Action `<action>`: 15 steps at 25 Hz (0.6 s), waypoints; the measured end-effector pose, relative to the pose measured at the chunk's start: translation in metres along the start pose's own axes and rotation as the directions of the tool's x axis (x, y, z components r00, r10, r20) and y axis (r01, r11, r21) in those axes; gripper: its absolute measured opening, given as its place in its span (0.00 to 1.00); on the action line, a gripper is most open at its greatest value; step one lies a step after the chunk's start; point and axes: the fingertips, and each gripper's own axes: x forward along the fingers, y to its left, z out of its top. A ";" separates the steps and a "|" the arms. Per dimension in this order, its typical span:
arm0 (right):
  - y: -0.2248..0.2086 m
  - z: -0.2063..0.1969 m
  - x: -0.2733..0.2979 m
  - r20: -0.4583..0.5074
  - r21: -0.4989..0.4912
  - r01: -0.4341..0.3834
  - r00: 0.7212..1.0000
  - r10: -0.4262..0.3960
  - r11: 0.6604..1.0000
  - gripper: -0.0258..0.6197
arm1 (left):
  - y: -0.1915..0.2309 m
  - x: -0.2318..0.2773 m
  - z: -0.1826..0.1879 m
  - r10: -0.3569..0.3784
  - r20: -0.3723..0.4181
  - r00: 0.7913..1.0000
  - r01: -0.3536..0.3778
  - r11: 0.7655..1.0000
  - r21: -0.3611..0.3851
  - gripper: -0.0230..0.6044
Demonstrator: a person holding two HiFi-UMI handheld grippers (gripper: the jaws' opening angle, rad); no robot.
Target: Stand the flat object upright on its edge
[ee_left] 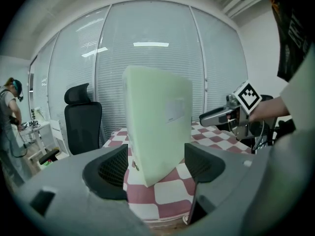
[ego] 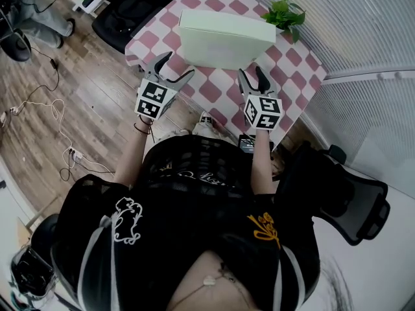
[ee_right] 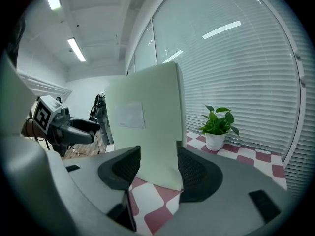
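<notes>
Presently we note one flat box [ego: 224, 41], pale green, standing on its long edge across the middle of the checkered table [ego: 214, 89], broad face toward the near edge. It looks to bear its own weight, so we judge the upright step as good as done. We count two grippers, both at the near edge. The left gripper [ego: 176, 67] sits off the box's left end and the right gripper [ego: 251, 75] off its right end. Each gripper view shows its jaws spread wide, with the box ahead in the gap and nothing clamped. We read this placing as a guard, ready to catch either end if the box tips; we cannot tell whether any jaw tip brushes it. One potted plant [ego: 285, 13] stands at the far right corner, apart from the box. Two black office chairs [ego: 130, 8] [ego: 350, 199] stand off the table.
</notes>
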 end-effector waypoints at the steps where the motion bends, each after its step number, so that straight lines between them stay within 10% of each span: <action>1: 0.007 0.004 -0.009 0.016 0.001 -0.002 1.000 0.002 1.000 0.41 | -0.006 -0.009 0.001 -0.009 0.001 1.000 0.009 1.000 0.001 0.61; 15: 0.124 0.002 -0.073 0.088 0.031 -0.064 0.994 0.061 0.997 0.16 | -0.066 -0.098 -0.019 -0.145 0.063 0.987 0.148 0.988 -0.051 0.51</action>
